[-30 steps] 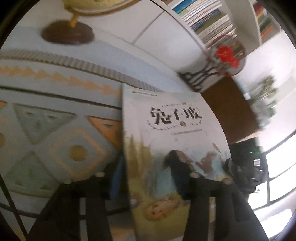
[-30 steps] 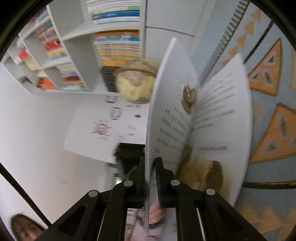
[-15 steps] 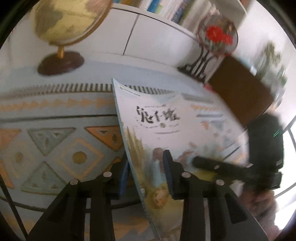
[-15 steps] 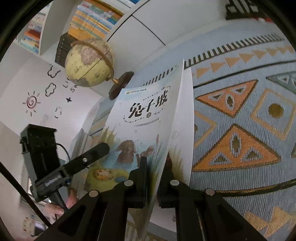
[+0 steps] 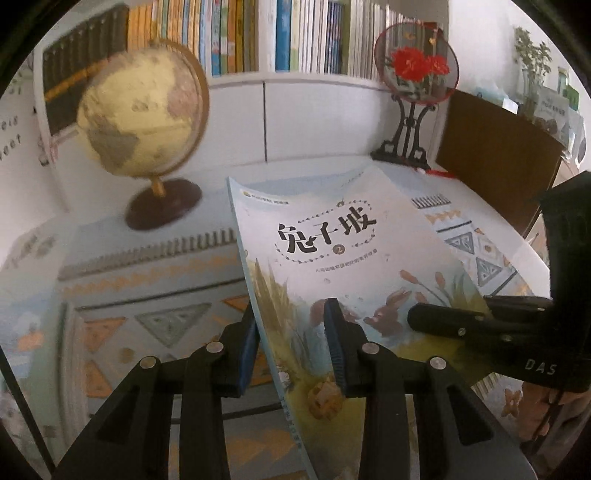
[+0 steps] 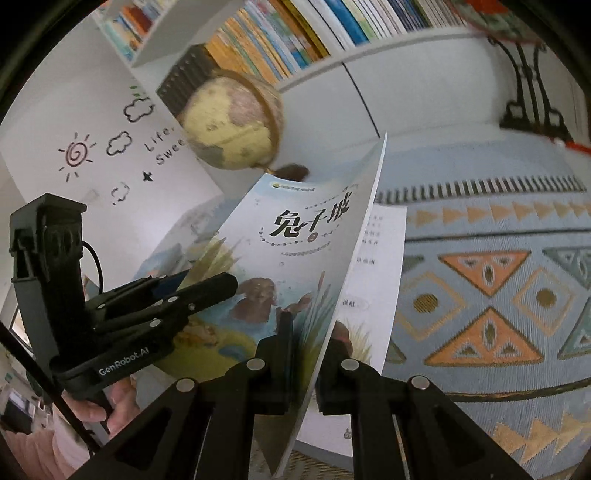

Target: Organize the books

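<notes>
- Hanging in the air above the patterned cloth [image 5: 155, 295], a thin picture book [image 5: 332, 236] is gripped at its lower part by both tongs; its front cover shows black Chinese characters, reeds and rabbits.
- In the right wrist view the front cover [image 6: 295, 251] is bowed away from the inner pages [image 6: 380, 258], which show printed text.
- Left tongs [image 5: 291, 339]: the blue-padded fingers stand either side of the book's spine edge, a little apart. The left pad lies against the book; whether the right pad presses on the cover cannot be told.
- Right tongs [image 6: 308, 354]: the fingers are pressed together on the front cover's free edge, with the cover alone between them.
- Each tool shows in the other's view: the right one [image 5: 517, 332] at the book's right, the left one [image 6: 147, 314] at its left, held by a hand [image 6: 110, 402].
- Behind the book, to its left, a yellow globe [image 5: 140, 114] stands on a dark round base.
- Behind the book, to its right, a round fan with red flowers [image 5: 413, 62] sits on a black stand.
- Farther behind, a white shelf holds a row of upright books [image 5: 258, 33].
- Left of the book, a white wall carries drawn sun and cloud decals [image 6: 96, 147].
</notes>
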The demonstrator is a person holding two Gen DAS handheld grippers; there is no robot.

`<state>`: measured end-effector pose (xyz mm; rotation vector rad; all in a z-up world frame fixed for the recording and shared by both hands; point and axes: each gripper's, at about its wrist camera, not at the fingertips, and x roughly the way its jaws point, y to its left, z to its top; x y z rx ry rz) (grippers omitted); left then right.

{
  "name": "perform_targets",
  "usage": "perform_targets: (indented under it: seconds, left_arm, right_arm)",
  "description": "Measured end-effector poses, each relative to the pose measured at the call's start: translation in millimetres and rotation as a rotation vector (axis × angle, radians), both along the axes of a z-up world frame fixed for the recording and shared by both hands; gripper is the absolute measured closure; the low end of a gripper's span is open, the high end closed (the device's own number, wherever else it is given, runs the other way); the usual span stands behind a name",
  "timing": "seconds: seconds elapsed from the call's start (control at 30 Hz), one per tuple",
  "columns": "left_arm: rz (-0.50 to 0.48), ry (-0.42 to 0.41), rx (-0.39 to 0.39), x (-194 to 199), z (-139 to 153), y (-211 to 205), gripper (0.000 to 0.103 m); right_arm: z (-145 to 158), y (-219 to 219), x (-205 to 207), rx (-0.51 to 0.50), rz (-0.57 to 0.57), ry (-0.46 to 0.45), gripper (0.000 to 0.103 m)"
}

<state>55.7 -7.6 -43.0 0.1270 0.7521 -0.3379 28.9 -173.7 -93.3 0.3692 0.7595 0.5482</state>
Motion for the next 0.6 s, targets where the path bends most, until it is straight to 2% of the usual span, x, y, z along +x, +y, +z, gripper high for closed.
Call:
perform_targets:
  seconds: [0.07,0.27,0.43,0.6]
  left_arm:
    - [0.002,-0.016,0.003,-4.5,9.5,4.6,0.073]
    - [0.032,-0.022,-0.057,-11.8,40.8,41.8,0.073]
    - [0.080,-0.086,-0.018,-25.4,59.1,68.3,0.073]
    - [0.137,-0.109,-0.031,-33.8,70.6,106.5,0.073]
  right_arm:
    - [13.7,8.3,-5.9,-0.021,0.007,-0.041,0.094]
    - [46.6,45.6,-5.3,0.019,0.031,-0.084,0.094]
    - [73.5,81.0,-6.6,0.020,0.067,-0.129,0.094]
    - [93.6,119.1,-8.6,0.014,0.102,-0.155,0.094]
